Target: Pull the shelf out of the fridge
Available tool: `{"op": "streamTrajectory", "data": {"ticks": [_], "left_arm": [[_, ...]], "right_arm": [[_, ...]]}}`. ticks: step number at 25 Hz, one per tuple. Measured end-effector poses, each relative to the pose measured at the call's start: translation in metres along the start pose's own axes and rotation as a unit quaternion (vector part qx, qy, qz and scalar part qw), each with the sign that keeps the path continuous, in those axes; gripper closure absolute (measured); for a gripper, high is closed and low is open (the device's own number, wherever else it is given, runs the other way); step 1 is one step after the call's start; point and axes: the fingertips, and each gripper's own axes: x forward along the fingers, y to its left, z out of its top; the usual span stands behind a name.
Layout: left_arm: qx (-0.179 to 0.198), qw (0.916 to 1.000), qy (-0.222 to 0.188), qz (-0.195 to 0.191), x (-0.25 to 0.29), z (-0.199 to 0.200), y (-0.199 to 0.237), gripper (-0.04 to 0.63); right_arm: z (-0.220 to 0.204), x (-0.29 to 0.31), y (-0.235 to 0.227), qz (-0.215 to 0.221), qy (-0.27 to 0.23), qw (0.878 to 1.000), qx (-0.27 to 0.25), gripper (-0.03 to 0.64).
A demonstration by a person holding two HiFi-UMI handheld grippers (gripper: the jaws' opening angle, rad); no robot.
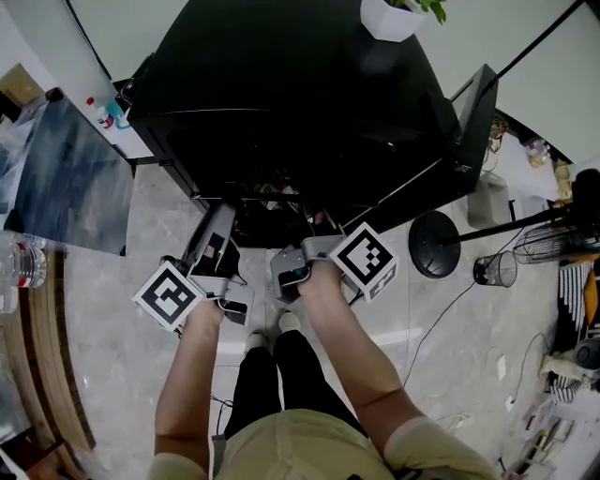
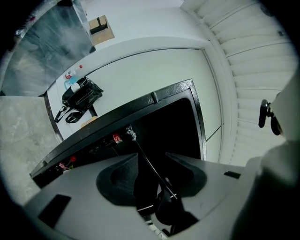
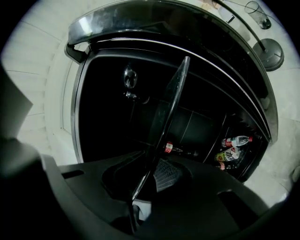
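A black fridge [image 1: 309, 103] stands open in front of me. Its glass shelf [image 3: 171, 103] runs edge-on from the dark inside toward the right gripper view's camera. My right gripper [image 3: 150, 176] is shut on the shelf's front edge, and in the head view this right gripper [image 1: 314, 253] sits at the fridge's mouth. My left gripper [image 1: 217, 246] is at the left of the opening. The left gripper's [image 2: 152, 171] jaws stand wide apart, and only a thin dark shelf rim [image 2: 147, 161] runs between them without touching the pads.
The fridge door [image 1: 473, 112] hangs open to the right, with bottles [image 3: 232, 147] in its rack. A fan's round base [image 1: 434, 244] and a glass [image 1: 497, 269] stand on the floor at right. A white pot [image 1: 389, 19] sits on top of the fridge. A black bag [image 2: 79, 96] lies left.
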Motion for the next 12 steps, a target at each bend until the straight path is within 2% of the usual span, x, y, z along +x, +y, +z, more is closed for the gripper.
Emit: {"op": "streamTrajectory", "data": {"ticks": [12], "left_arm": [[-0.008,0.9999,-0.009,0.008,0.005,0.003,0.002,0.437]], "right_arm": [[-0.005,-0.020,-0.002,-0.008,0.007,1.000,-0.004,0.564]]}}
